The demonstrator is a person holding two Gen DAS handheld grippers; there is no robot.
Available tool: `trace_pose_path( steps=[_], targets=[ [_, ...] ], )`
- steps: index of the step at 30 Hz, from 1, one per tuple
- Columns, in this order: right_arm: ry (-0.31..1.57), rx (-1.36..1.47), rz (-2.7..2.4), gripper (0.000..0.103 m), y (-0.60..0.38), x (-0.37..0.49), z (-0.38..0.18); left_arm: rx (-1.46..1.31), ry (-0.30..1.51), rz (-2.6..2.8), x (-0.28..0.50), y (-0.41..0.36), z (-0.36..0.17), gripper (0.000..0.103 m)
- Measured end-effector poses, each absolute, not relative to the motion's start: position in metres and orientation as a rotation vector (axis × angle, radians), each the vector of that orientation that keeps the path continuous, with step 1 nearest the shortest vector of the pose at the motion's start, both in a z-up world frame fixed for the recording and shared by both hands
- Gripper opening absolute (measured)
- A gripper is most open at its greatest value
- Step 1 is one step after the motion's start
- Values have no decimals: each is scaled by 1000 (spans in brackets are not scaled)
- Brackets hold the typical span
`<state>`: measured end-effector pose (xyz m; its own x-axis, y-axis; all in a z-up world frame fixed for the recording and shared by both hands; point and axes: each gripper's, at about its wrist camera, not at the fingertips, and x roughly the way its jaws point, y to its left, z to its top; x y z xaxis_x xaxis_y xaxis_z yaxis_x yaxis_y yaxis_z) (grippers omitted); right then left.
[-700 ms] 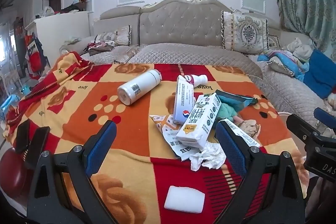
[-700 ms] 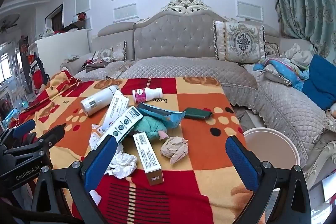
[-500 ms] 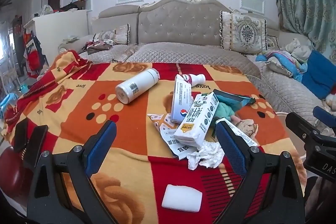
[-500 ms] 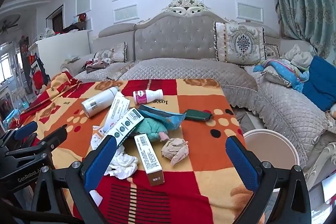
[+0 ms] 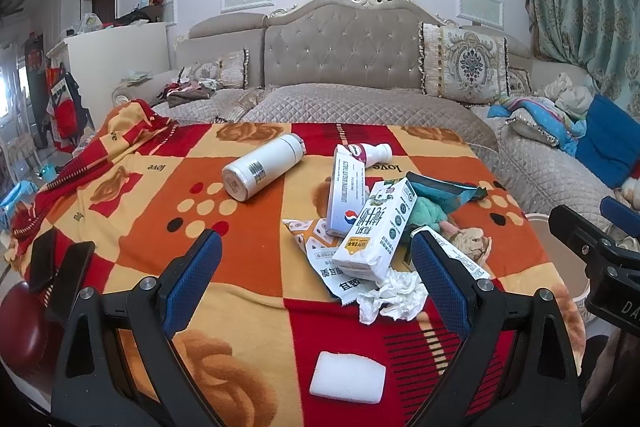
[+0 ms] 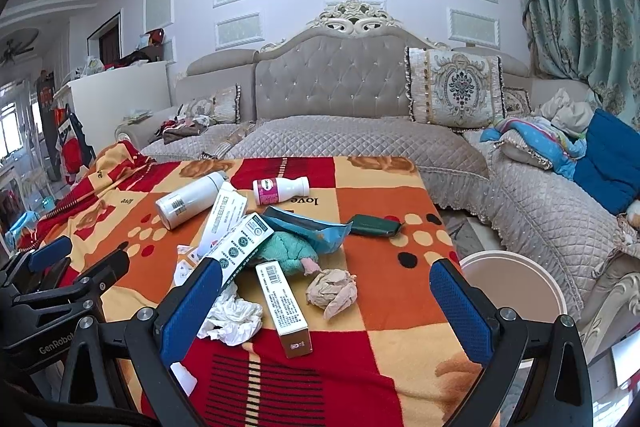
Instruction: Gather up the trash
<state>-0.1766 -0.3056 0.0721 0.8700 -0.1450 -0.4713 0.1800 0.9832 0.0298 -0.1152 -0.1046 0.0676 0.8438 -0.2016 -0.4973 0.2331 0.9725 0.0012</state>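
Trash lies piled on a red and orange blanket [image 5: 132, 203]. In the left wrist view I see a milk carton [image 5: 376, 231], a white box [image 5: 346, 195], crumpled white tissue [image 5: 392, 295], a white flask [image 5: 262, 171] and a white pad [image 5: 347, 378]. In the right wrist view a long box [image 6: 283, 307], a crumpled beige paper [image 6: 332, 291], a blue wrapper [image 6: 308, 227] and a small bottle [image 6: 280, 190] show. My left gripper [image 5: 316, 283] is open and empty above the near edge. My right gripper [image 6: 324, 311] is open and empty, above the long box.
A round white bin [image 6: 516, 287] stands on the floor right of the table. A dark green pouch [image 6: 374, 225] lies on the blanket. A quilted sofa [image 6: 340, 135] with cushions runs behind and to the right. A teal knitted item [image 6: 288, 251] lies in the pile.
Both grippers have shifted slightly, with the view of the pile drifting a little. Nothing was picked up and both stay open.
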Motion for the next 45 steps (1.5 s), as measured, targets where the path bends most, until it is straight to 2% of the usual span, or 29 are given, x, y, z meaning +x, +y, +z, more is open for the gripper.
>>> trace_pose_path(
  steps=[25, 45],
  targets=[
    [469, 22, -186, 103, -307, -182, 76, 57, 517, -236, -120, -106, 70, 95],
    [497, 104, -165, 103, -312, -180, 76, 55, 532, -241, -123, -110, 65, 95]
  ],
)
